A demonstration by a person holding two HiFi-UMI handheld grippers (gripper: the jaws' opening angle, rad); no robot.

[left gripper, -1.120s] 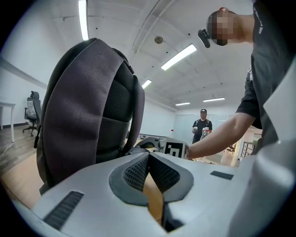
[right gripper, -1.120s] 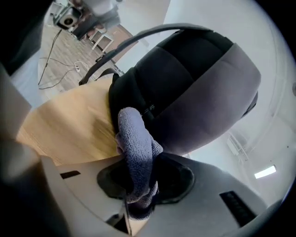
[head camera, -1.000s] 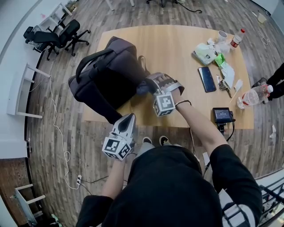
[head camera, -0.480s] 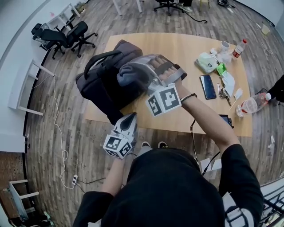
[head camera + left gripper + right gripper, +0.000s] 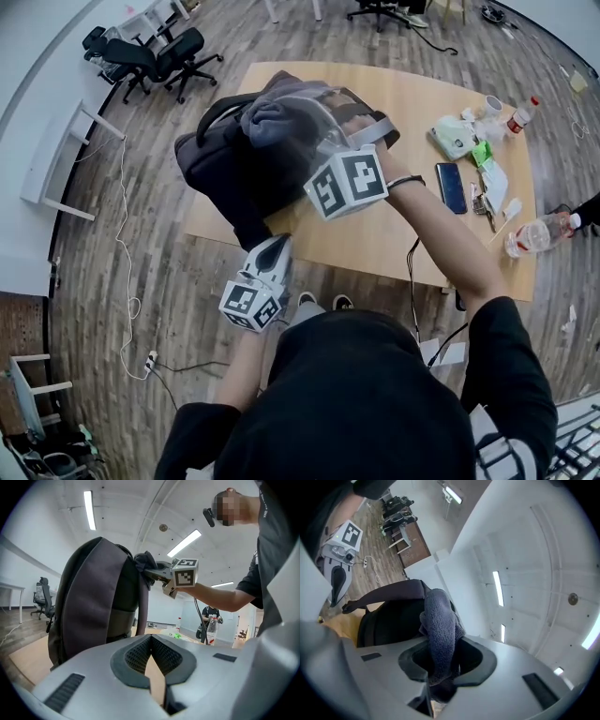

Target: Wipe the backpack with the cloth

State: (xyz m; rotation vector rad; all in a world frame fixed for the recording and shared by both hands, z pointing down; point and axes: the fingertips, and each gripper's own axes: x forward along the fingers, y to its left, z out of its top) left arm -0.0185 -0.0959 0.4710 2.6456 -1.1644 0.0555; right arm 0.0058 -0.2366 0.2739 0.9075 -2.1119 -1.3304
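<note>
A dark grey fabric backpack (image 5: 220, 164) stands upright at the 10 o'clock end of the pale wooden counter (image 5: 394, 234), presenting its top and back panel for wiping. The right hand-held gripper (image 5: 286, 127) is clamped on a bunched blue-grey knitted cloth (image 5: 267, 122), which rests at the top of the backpack, probably to begin a downward stroke. The left hand-held gripper (image 5: 271, 248) hovers off the counter's 6 o'clock edge, jaws together and empty, well apart from the bag, so it isn't steadying it. I cannot tell what the backpack contains. A clear plastic bottle (image 5: 539, 232) lies at 3 o'clock.
</note>
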